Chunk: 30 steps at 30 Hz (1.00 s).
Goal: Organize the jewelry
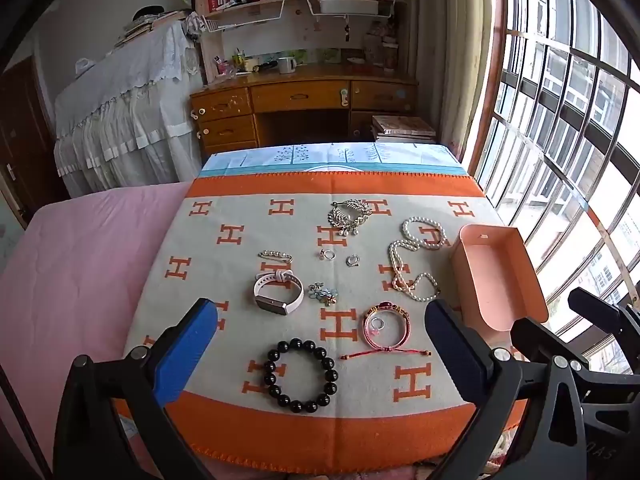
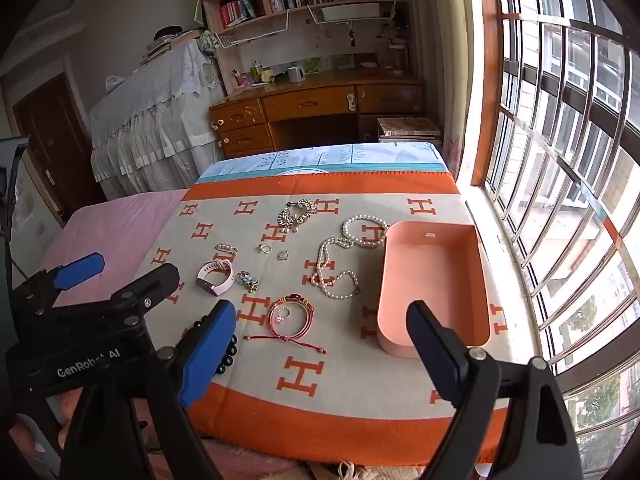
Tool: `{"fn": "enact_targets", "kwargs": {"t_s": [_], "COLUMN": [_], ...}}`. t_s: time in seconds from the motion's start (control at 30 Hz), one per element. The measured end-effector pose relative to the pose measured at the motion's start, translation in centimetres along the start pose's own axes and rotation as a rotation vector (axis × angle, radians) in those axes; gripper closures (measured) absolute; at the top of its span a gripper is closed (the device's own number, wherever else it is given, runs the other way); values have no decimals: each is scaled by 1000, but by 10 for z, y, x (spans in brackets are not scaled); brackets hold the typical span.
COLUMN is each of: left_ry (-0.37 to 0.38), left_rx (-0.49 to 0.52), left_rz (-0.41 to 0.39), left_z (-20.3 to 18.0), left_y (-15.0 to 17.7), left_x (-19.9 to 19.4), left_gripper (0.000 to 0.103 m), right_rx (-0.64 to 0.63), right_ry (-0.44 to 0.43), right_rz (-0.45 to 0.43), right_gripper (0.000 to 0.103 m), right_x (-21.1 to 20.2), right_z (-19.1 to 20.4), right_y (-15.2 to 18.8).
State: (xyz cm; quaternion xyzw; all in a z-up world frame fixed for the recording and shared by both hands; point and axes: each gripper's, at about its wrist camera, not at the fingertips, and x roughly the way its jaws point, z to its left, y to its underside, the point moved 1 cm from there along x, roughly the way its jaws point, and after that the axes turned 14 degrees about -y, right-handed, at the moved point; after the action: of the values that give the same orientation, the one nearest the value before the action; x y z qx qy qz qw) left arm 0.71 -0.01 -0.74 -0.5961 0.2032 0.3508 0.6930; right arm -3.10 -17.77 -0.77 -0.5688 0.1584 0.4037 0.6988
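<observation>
Jewelry lies spread on an orange and grey H-pattern blanket (image 1: 248,432). A black bead bracelet (image 1: 299,375) lies nearest, between my left gripper's (image 1: 320,354) open fingers. Beyond lie a red cord bracelet (image 1: 387,328) with a ring inside, a white smartwatch (image 1: 279,292), a flower brooch (image 1: 323,294), two small rings (image 1: 340,257), a pearl necklace (image 1: 416,264) and a silver leaf brooch (image 1: 349,215). An empty pink box (image 1: 500,276) stands at the right; it also shows in the right wrist view (image 2: 434,288). My right gripper (image 2: 320,346) is open and empty above the blanket's near edge.
The blanket covers a bed with a pink sheet (image 1: 80,264) on the left. A barred window (image 2: 560,160) runs along the right. A wooden desk (image 1: 304,104) with bookshelves stands beyond the bed. My left gripper's body (image 2: 88,320) sits at the left of the right wrist view.
</observation>
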Motion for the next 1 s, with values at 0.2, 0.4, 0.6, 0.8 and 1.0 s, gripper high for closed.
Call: {"fn": "enact_targets", "kwargs": {"t_s": [0.2,0.4,0.6,0.8,1.0], "left_ry": [14,28,44,42,40], "left_rx": [-4,0,5,2,4], "left_rz": [5,5,13,11,13], "left_z": [0,0,-2,0,0], "left_y": [0,4,6,7,7], "left_x": [1,0,2,-2,-3], "left_gripper": [1,2,9,10,10], "right_rx": [0,6,9,6,11], "right_ry": [-6,-12,-18,-21,-25], "right_rz": [-13,-15,-19,-23,-26], "right_gripper": [15,15,15,15,15], "right_x": [0,0,1,0,0], "right_z": [-1,0,-5,4,2], "right_y": [2,3,3,6,5]}}
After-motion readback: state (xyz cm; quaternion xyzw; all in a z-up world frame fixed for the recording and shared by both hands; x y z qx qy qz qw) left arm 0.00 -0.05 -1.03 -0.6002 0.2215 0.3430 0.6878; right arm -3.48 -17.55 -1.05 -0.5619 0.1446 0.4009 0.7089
